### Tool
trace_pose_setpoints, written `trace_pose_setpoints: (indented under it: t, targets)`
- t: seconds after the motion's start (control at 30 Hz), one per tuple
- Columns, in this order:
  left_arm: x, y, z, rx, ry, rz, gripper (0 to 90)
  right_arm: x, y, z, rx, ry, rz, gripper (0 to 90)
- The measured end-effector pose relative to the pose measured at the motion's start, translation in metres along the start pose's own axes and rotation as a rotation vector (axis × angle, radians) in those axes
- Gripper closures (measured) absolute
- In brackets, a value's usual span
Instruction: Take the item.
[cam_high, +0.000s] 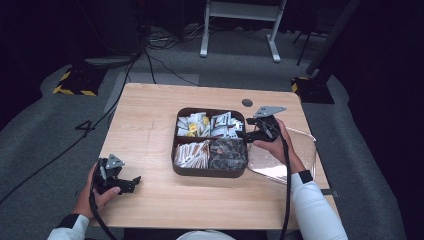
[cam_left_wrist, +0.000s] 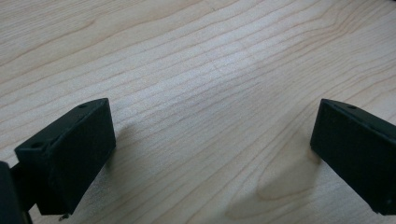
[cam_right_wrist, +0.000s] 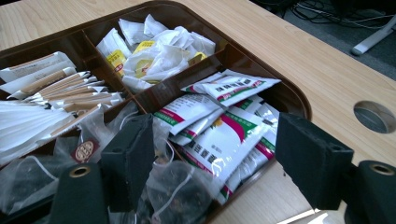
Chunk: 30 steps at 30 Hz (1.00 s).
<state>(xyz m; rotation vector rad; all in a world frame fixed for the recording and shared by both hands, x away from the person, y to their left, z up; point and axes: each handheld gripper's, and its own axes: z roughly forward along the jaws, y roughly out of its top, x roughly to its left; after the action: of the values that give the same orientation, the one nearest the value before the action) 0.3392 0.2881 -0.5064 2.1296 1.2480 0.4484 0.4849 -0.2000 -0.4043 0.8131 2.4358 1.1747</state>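
- Right gripper (cam_high: 248, 134) hovers at the tray's (cam_high: 210, 171) right edge on the counter (cam_high: 145, 120), fingers wide, empty.
- Left gripper (cam_high: 131, 183) rests aside, open, empty.
- Sachets (cam_right_wrist: 219, 135) seemingly untouched; picking remains.

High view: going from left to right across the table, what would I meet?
Left tongs → brown four-compartment tray of tea bags and sachets → right tongs → clear plastic lid.
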Motion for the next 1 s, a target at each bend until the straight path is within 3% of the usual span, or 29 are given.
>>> trace_pose_setpoints:
  t: [0.47, 0.83, 1.0]
  targets:
    - [0.0, 0.0, 0.0, 0.0, 0.001, -0.001, 0.2, 0.007, 0.017, 0.032, 0.036, 0.01, -0.013, 30.0]
    - [0.0, 0.0, 0.0, 0.0, 0.002, -0.001, 0.3, 0.006, 0.025, 0.059, 0.075, 0.0, -0.005, 30.1]
    - [0.0, 0.0, 0.0, 0.0, 0.002, -0.001, 0.3, 0.003, 0.025, 0.07, 0.098, -0.002, 0.021, 29.9]
